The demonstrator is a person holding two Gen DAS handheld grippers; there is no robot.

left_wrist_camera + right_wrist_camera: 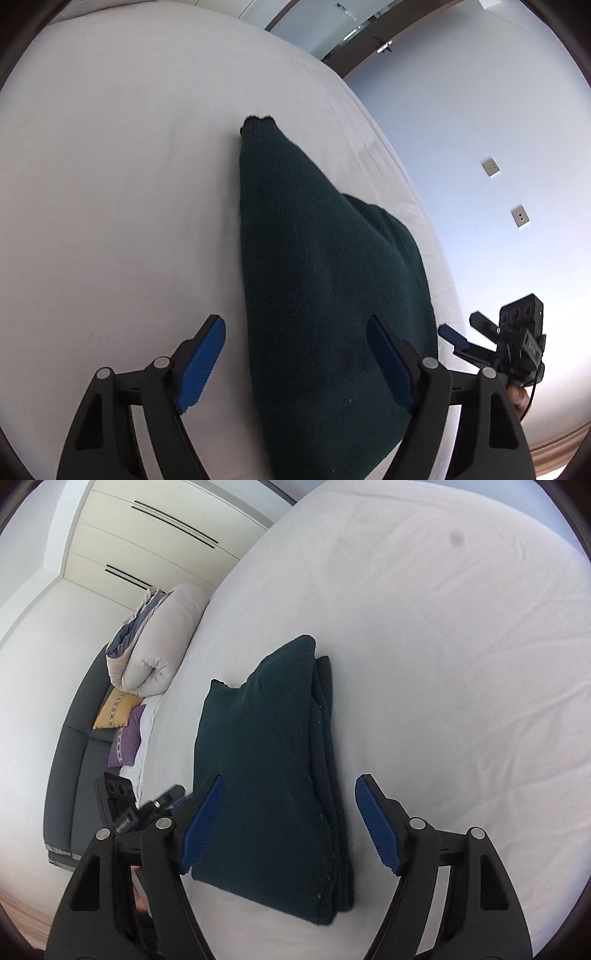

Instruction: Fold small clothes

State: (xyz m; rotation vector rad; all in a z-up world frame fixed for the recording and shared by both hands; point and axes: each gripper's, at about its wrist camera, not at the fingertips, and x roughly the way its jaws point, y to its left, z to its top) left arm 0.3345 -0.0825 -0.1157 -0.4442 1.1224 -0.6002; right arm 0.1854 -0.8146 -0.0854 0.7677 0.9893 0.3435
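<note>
A dark green knitted sweater point(269, 775) lies folded into a compact stack on a white bed sheet point(461, 664), near one edge of the mattress, with several layers showing along one side of the stack and a narrow ribbed end point(258, 127), whether cuff or hem cannot be told, pointing away from the left wrist camera. The left gripper point(295, 363) hovers low over the garment with its blue-padded jaws spread wide apart, one pad over bare sheet and the other over the knit, holding nothing. The right gripper point(288, 823) is likewise wide open and empty, its jaws straddling the near end of the stack, one blue pad beside each long edge. Each tool shows in the other's camera at the frame edge, so the two approach the garment from opposite sides; this placement looks suited to steadying or squaring the bundle from both sides, or to pinching an end for one more fold. Judging by the neat layered shape, the folding seems largely done, though whether a final fold is planned cannot be told. Beyond the bed, the right wrist view shows a rolled duvet point(155, 642), a yellow cushion point(116, 709) and a purple cushion point(127, 742) resting against a dark grey headboard point(74, 771), with pale wardrobe doors point(147, 535) behind
</note>
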